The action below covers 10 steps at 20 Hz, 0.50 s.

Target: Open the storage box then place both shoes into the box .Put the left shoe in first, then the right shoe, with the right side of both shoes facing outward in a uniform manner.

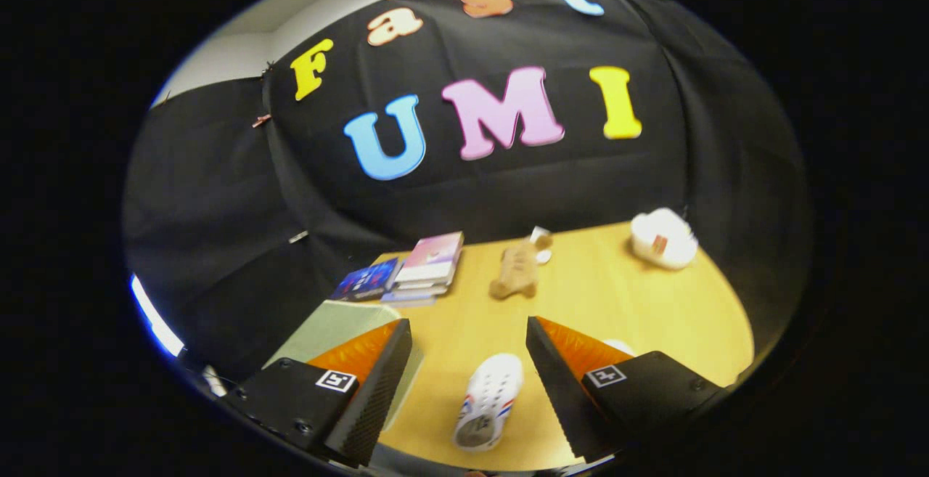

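My gripper [468, 346] is open above the wooden table [617, 303], with nothing between its fingers. A white clog-style shoe [490, 401] with red and blue side marks lies on the table below the gap between the fingers, toe pointing away. A sliver of another white thing [618, 346] peeks out behind the right finger; I cannot tell what it is. A pale green flat surface [337, 324], perhaps the storage box lid, lies at the table's left, partly hidden by the left finger.
A stack of books [432, 263] and a dark blue book [366, 281] lie at the table's far left. A tan plush toy [517, 270] lies at the far middle with a small white item [541, 241] behind it. A white round object [663, 239] sits far right.
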Each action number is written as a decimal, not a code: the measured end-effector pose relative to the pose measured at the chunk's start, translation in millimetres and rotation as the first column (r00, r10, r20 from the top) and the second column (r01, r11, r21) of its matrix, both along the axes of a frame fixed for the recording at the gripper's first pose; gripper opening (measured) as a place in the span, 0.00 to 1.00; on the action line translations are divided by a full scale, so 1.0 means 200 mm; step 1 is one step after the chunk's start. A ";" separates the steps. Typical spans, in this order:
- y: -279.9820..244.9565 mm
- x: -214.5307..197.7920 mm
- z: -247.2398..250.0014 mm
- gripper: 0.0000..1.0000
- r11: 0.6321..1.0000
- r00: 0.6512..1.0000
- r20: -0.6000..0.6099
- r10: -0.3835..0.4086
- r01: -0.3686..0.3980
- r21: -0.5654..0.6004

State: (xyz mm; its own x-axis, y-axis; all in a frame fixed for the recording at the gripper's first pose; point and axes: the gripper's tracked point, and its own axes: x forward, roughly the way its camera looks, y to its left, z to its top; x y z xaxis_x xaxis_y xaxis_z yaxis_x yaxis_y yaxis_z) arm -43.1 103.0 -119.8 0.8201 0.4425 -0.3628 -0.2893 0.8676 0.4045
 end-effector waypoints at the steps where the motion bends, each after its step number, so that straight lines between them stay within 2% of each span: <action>1: 0.06 -0.03 -0.05 0.98 0.998 0.998 -0.053 0.044 -0.041 0.057; 3: 0.17 -0.08 -0.13 0.98 0.984 0.984 -0.127 0.129 -0.111 0.139; 6: 0.32 -0.15 -0.26 0.98 0.957 0.947 -0.203 0.249 -0.208 0.203; 10: 0.53 -0.25 -0.37 0.98 0.894 0.877 -0.247 0.412 -0.338 0.294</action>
